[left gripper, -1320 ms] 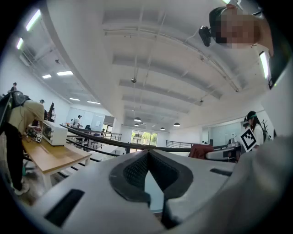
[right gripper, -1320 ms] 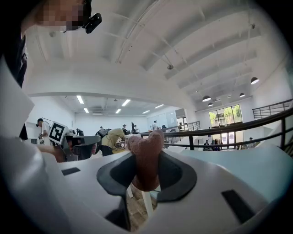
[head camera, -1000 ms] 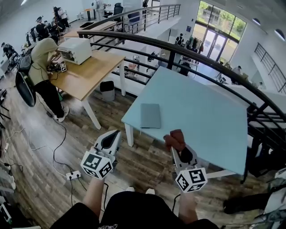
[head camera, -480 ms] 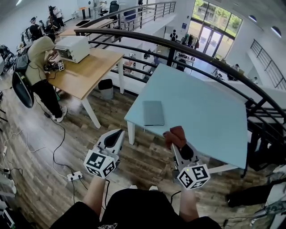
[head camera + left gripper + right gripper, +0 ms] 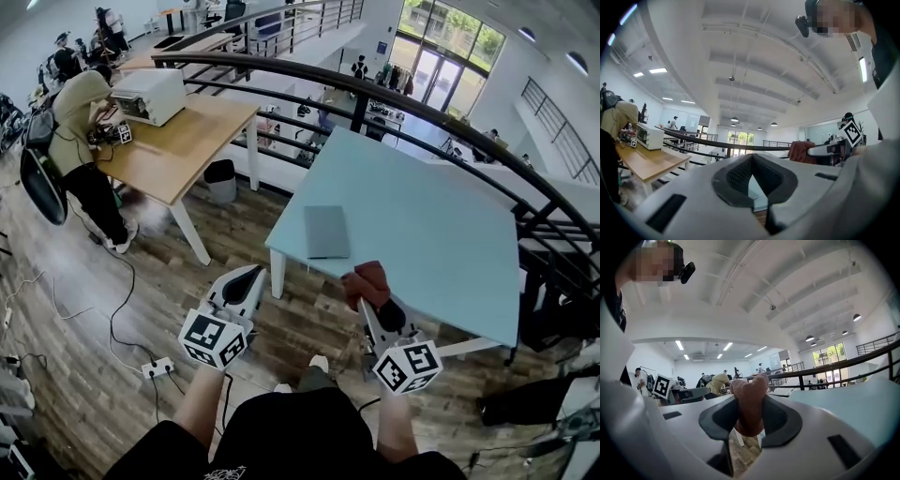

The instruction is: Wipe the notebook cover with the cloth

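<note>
Notebook (image 5: 326, 231) lies on the blue table (image 5: 427, 220); right hand-held gripper (image 5: 373, 302) clamps the cloth (image 5: 367, 279), left hand-held gripper (image 5: 250, 275) closed, empty.

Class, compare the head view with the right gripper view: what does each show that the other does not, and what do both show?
Only the head view shows the notebook lying flat on the table. Only the right gripper view shows the camera worn on the person's head. Both show the right gripper with its jaws shut on the reddish cloth, the blue table and the railing.
</note>
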Available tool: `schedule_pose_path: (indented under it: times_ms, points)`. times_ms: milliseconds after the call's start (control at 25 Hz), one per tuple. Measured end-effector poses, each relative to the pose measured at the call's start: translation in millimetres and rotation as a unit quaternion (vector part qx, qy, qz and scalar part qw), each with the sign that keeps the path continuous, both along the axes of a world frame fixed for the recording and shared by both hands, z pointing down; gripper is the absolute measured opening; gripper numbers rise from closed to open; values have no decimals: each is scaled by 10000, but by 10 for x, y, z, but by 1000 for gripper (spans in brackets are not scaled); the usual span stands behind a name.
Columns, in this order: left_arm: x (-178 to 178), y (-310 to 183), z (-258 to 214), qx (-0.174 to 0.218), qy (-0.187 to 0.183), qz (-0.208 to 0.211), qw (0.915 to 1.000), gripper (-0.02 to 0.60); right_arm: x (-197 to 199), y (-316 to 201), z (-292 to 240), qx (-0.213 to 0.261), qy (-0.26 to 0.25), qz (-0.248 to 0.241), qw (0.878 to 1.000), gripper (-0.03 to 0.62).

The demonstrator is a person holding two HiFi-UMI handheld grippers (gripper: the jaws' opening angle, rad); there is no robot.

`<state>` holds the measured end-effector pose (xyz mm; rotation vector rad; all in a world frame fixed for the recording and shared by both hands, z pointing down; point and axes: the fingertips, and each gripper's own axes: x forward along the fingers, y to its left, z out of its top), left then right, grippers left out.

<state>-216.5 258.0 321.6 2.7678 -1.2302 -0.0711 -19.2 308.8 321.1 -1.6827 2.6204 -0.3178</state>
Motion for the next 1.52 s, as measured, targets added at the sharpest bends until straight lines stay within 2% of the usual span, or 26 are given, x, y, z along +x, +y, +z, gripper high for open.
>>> schedule_pose_path:
  times_ms: [280,440,680,840,1080,1520]
  points:
    - [15,-222,11,-26,144,-113,9998,8,52,-239,38,-46,-144,-24,9999,126]
    - [89,-463,104,-99,41,-151,9998,8,124,-512,111,-83,-255,-90,9996,126]
    - [271,-959,253,-223,-133,-215,9994,8,268,-1084,308,-221,-294,-242,9990,126]
    - [479,-1366,287,-296,-119,-245,9992,8,430,-1529,392,-333,-133,-358,9987,126]
    - [828,-1876,366,-550,-85,-259,9981,8,658,-2183,570,-704,-180,-587,9956,124]
    - [1080,-2814,594,-874,-127,-802,9929,6,794,-3233,1011,-1174,-120,-1264,9849,124]
